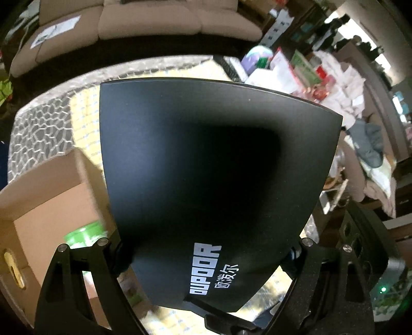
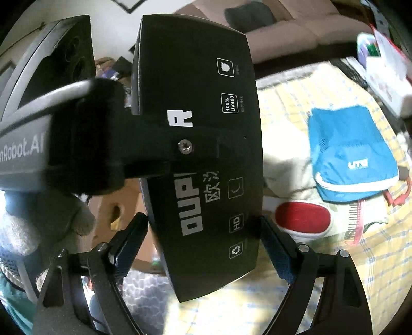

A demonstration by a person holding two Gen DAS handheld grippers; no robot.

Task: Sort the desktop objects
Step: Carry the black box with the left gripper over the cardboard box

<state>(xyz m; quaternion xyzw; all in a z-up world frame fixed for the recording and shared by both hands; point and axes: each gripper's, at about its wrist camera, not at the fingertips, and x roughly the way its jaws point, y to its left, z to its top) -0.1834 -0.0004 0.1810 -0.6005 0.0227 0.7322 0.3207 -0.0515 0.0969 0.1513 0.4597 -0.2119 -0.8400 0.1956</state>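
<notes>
box (image 1: pixel 206 159): black card, smooth and matt, with white print
left gripper (image 1: pixel 206 247): black plastic, a bit shiny, with small silver metal screws
right gripper (image 2: pixel 203 232): black plastic; its pads (image 2: pixel 279 255) look blue and bumpy
carton (image 1: pixel 49 195): plain brown cardboard, dull, at the left
table cover (image 2: pixel 296 296): soft yellow cloth with thin checks
mat (image 1: pixel 38 128): grey, with a rough, pebbly pattern
pouch (image 2: pixel 350 154): blue cloth, woven, with white trim, at the right
sofa (image 1: pixel 149 23): soft beige cloth, far behind
</notes>
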